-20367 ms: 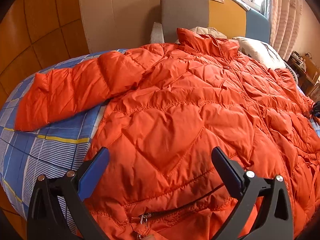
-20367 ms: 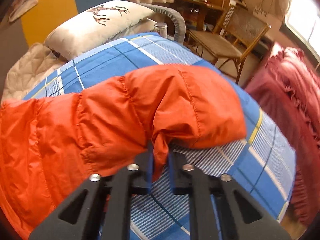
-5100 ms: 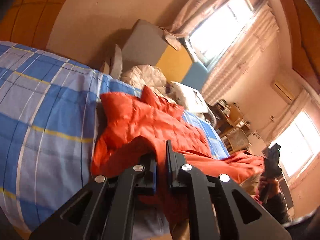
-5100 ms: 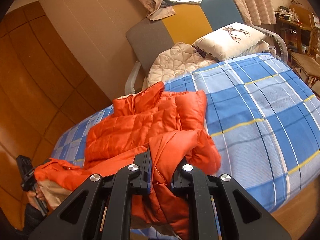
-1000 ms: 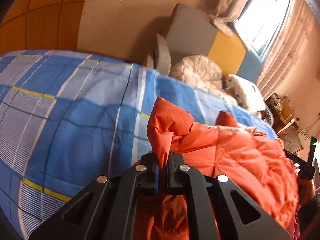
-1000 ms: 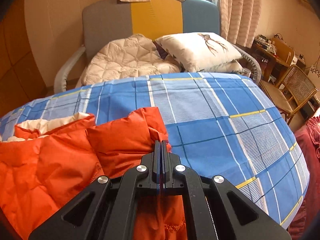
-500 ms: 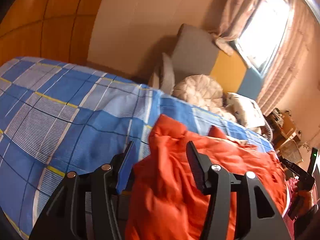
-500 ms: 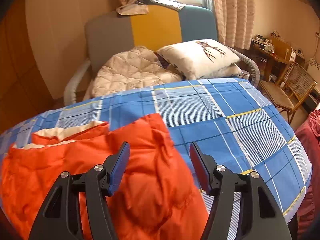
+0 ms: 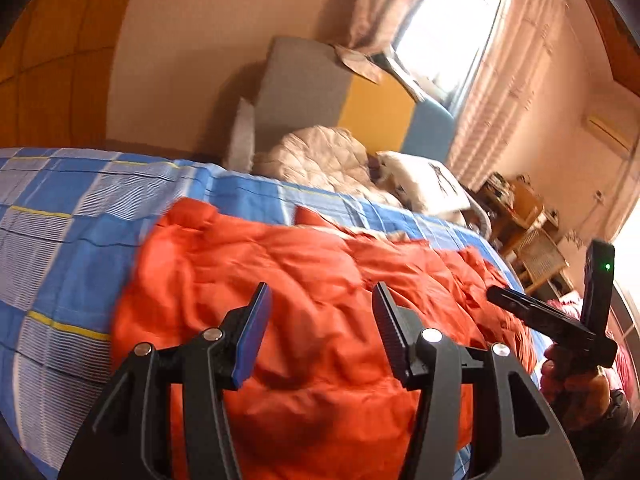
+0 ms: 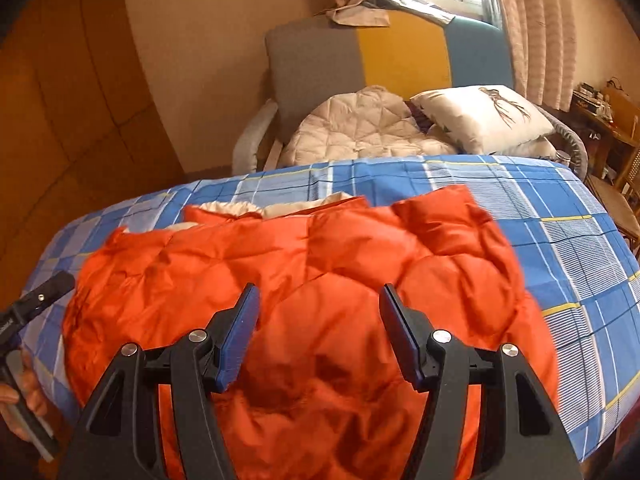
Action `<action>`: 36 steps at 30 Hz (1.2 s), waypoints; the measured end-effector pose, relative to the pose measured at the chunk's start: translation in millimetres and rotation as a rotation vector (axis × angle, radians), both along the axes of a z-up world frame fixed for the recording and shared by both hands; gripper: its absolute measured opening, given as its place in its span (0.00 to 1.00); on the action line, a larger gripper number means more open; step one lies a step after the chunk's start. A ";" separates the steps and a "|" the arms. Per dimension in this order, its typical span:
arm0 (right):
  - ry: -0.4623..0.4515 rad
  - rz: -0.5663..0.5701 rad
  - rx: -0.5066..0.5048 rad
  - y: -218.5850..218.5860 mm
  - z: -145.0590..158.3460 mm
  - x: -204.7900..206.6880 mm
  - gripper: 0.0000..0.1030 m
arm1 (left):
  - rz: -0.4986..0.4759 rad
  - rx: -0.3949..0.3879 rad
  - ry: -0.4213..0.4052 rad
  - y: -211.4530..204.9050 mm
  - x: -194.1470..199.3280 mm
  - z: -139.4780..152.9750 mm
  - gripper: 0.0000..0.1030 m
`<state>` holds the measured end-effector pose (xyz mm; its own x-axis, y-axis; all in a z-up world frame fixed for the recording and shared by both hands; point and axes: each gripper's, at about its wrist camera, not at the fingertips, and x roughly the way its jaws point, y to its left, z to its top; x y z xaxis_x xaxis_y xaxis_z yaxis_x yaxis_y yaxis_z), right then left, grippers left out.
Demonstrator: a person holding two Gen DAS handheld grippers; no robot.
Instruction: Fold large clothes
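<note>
the orange puffy jacket is seen lying folded in a thick bundle on the blue checked bed, so most of the folding looks done and only a bit of tidying may be left. the left tongs and the right tongs are both spread wide with nothing pinched, having just been opened. a cream quilt and a pillow are piled at the head of the bed, well apart from the jacket, so nothing is in the way.

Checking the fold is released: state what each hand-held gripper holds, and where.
Nothing. The left hand-held gripper and right hand-held gripper are open above the orange jacket.
</note>
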<state>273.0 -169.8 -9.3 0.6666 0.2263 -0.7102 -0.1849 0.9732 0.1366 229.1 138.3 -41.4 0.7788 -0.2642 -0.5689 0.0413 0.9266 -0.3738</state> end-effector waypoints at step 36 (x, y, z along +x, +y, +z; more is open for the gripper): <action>0.065 -0.018 -0.111 22.4 -40.1 18.8 0.66 | 0.017 0.000 0.066 -21.6 7.1 -28.6 0.50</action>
